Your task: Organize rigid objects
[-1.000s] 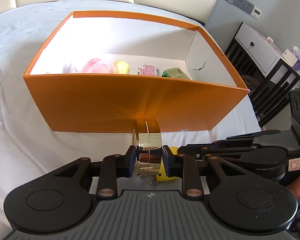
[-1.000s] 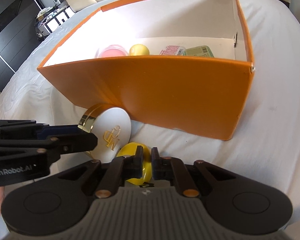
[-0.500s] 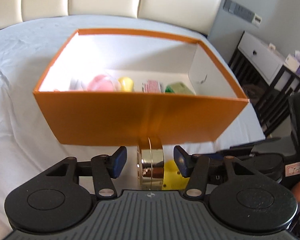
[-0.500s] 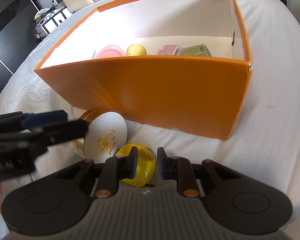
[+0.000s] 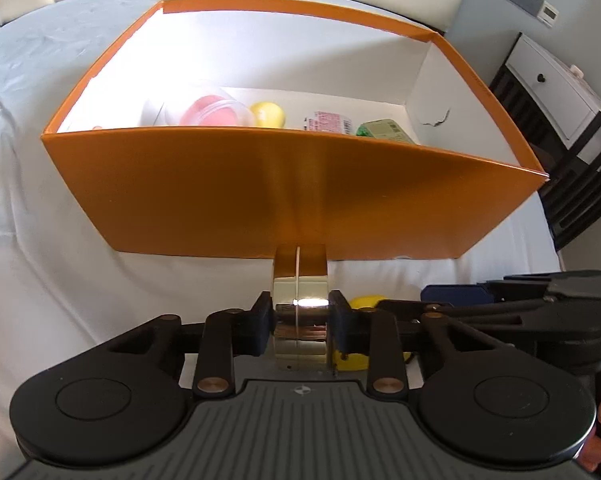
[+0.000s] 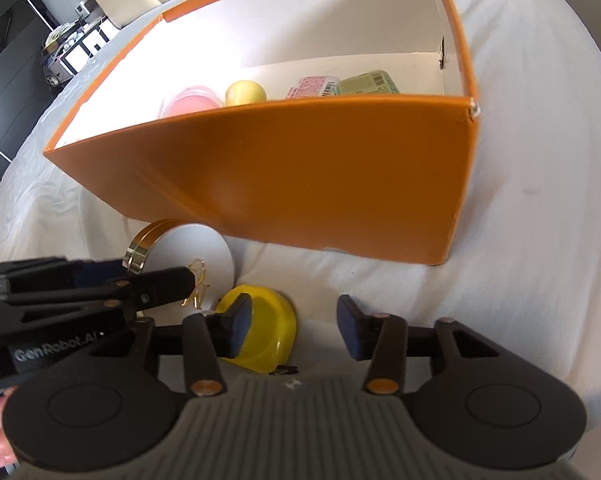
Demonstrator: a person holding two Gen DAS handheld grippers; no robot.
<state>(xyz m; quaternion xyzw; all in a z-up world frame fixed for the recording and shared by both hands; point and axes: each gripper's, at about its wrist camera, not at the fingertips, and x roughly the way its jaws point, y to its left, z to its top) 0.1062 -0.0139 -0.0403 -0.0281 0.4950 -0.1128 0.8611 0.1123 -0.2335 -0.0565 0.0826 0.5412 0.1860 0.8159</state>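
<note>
Standing on its edge on the white bed sheet (image 5: pixel 60 300), the round gold compact (image 5: pixel 299 312) is looking hard, shiny and slippery. The left gripper (image 5: pixel 299 322) has just been closing and is now pinching its flat faces, probably the safest hold. Beside it the yellow case (image 6: pixel 266 330) is lying flat, likely light. The right gripper (image 6: pixel 294 326) has just been opening and is holding nothing. The orange box (image 5: pixel 284 196) is waiting just behind.

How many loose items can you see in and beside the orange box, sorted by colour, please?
Yellow: 2, round yellow plastic case, small yellow ball
Pink: 2, clear pink tub, pink-labelled packet
Green: 1, green packet
Gold-and-white: 1, round compact
Total: 6
</note>
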